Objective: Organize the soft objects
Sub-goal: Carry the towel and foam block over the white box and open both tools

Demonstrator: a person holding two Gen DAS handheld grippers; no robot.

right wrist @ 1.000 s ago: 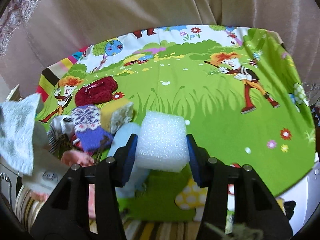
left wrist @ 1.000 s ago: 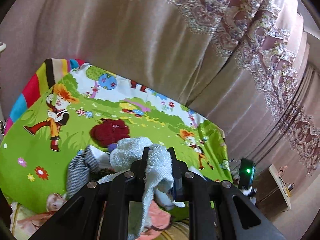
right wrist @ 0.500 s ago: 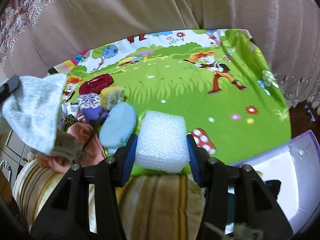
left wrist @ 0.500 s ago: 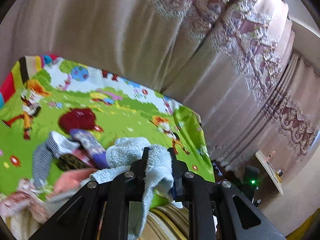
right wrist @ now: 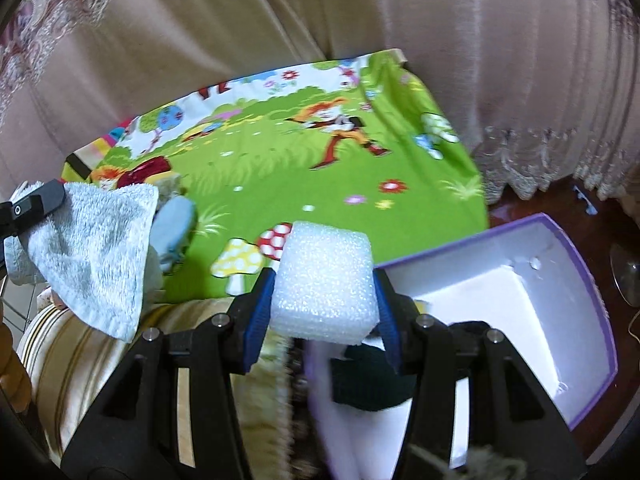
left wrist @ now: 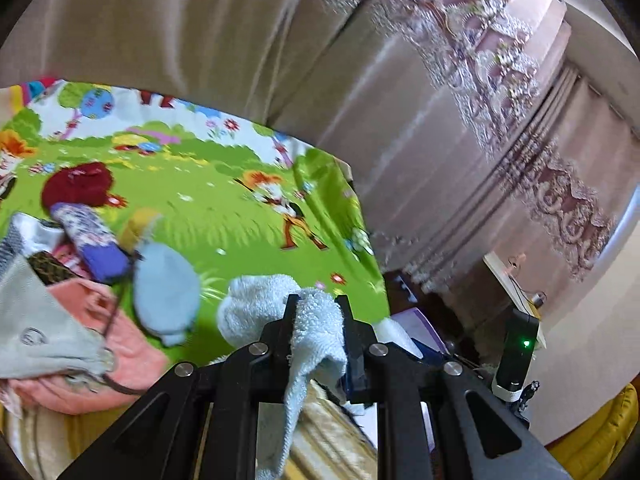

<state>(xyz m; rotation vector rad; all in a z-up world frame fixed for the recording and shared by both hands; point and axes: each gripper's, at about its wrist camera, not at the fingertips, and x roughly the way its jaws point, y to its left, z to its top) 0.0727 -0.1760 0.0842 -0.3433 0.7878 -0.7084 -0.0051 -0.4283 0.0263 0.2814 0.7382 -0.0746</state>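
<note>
While I look across the cartoon-print green cloth (right wrist: 280, 184) as my landmark, the purple-rimmed white box (right wrist: 560, 280) sits just off its right edge, lower down. At the cloth's left end lies a heap of soft things (left wrist: 80, 264). My left gripper (left wrist: 318, 320) is clamped on a pale blue towel (left wrist: 312, 344) over the near edge. My right gripper (right wrist: 324, 292) squeezes a white foam block (right wrist: 326, 280) at the box's corner.
</note>
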